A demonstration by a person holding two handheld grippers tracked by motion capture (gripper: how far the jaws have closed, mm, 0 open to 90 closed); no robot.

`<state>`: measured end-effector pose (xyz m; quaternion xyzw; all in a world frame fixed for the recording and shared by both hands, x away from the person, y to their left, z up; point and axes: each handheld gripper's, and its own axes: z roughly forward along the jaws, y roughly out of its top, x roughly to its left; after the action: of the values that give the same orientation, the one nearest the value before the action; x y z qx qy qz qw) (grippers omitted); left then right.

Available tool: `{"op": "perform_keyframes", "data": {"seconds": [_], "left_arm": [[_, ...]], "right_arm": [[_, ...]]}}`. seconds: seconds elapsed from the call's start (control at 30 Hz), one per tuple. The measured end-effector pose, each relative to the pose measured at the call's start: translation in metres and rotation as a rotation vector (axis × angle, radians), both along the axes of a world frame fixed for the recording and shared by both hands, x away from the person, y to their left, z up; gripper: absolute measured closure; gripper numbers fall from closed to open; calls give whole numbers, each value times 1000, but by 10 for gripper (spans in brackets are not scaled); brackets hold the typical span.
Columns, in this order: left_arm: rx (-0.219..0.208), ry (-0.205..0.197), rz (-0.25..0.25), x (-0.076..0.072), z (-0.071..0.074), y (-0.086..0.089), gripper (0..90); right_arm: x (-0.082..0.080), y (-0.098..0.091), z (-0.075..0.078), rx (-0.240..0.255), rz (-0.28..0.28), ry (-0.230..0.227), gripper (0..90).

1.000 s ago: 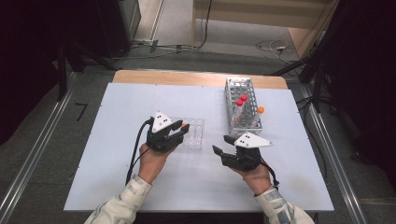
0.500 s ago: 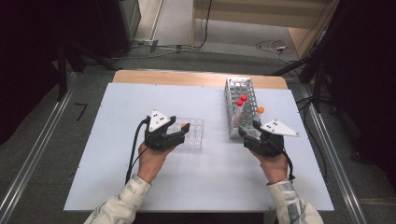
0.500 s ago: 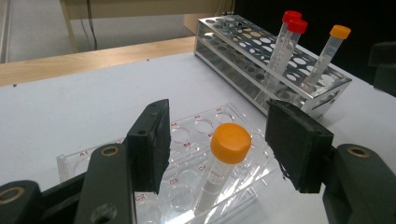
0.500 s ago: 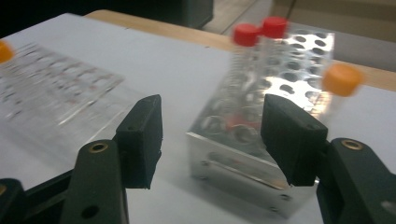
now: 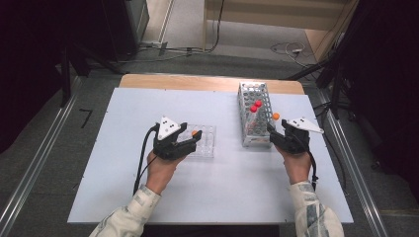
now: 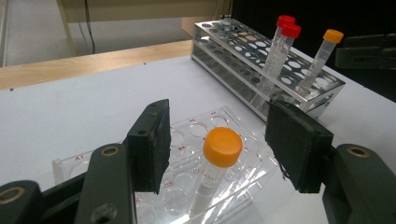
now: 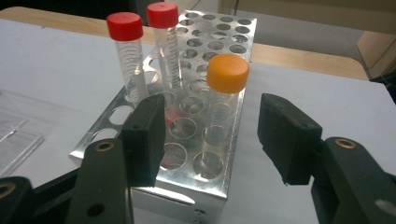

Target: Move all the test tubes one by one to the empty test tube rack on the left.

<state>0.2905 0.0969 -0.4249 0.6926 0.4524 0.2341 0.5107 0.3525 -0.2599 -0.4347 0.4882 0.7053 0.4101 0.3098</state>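
Observation:
An orange-capped tube [image 6: 222,147] stands upright in a clear plastic well rack [image 6: 196,128] at mid-table. My left gripper [image 5: 193,139] is open around it. Its jaws have just been opening, and both pads [image 6: 156,140] stand clear of the tube. My right gripper [image 5: 273,134] is open at the near end of the metal tube rack [image 5: 249,91]. Its jaws have just been closing a little, with nothing pressed between them. A second orange-capped tube [image 7: 227,73] stands in the rack just ahead of them. Two red-capped tubes [image 7: 124,25] stand farther back in that rack.
The white tabletop [image 5: 123,113] lies bare to the left of and in front of the clear rack [image 5: 207,143]. A wooden strip [image 5: 197,81] runs along its far edge. Metal rails [image 5: 346,148] flank the table. Cables trail from both grippers toward the person's arms.
The right hand has swung from mid-table rightward to the near end of the metal rack. The left hand has stayed at the clear rack.

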Motion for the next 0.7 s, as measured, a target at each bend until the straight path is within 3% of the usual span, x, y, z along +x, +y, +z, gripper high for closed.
{"op": "perform_keyframes", "data": {"seconds": [0.27,0.7], "left_arm": [[2,3,-5,0,-1,-1,410],[9,9,-5,0,-3,-2,411]], "right_arm": [[16,-1,-13,11,-17,32,483],[22,1,-19,21,-13,20,708]]}}
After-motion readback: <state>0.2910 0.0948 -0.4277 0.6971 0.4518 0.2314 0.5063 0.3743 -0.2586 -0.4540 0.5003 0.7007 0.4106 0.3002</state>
